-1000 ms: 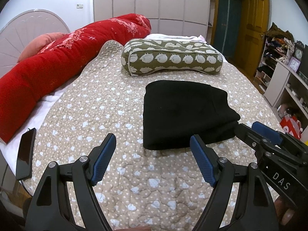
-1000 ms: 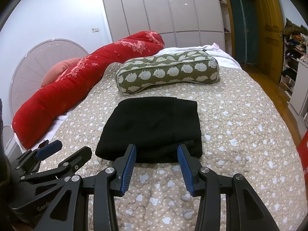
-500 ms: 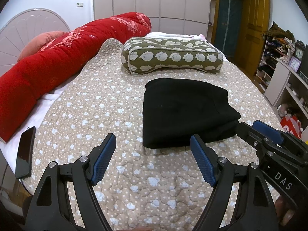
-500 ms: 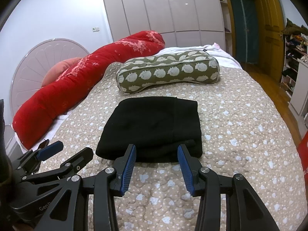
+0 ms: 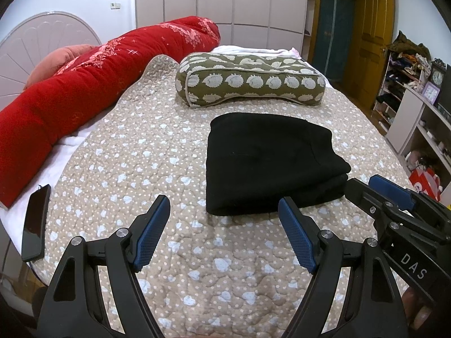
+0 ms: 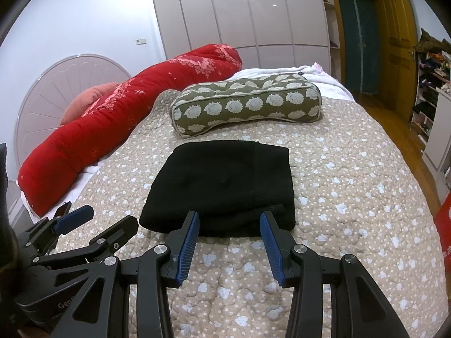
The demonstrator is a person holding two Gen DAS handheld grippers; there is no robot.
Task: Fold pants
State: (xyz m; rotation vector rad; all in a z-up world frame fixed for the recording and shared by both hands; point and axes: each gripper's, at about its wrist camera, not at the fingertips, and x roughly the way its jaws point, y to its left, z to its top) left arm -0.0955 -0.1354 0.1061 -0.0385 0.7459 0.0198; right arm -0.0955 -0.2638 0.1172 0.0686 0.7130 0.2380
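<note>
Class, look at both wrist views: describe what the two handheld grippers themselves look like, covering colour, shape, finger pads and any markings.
The left gripper and right gripper match: matte black frames with triangular cut-outs, silver round pivot bolts, and two tapering fingers lined with blue ribbed pads. In the left wrist view the right gripper's side bears white letters "DAS"; in the right wrist view the left one shows white lettering beginning "Gen". No cables or sleeves are visible.

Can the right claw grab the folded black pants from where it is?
Probably yes. The right claw is open and empty, pointing at the near edge of the folded black cloth pants, with only bare beige dotted quilt between.
</note>
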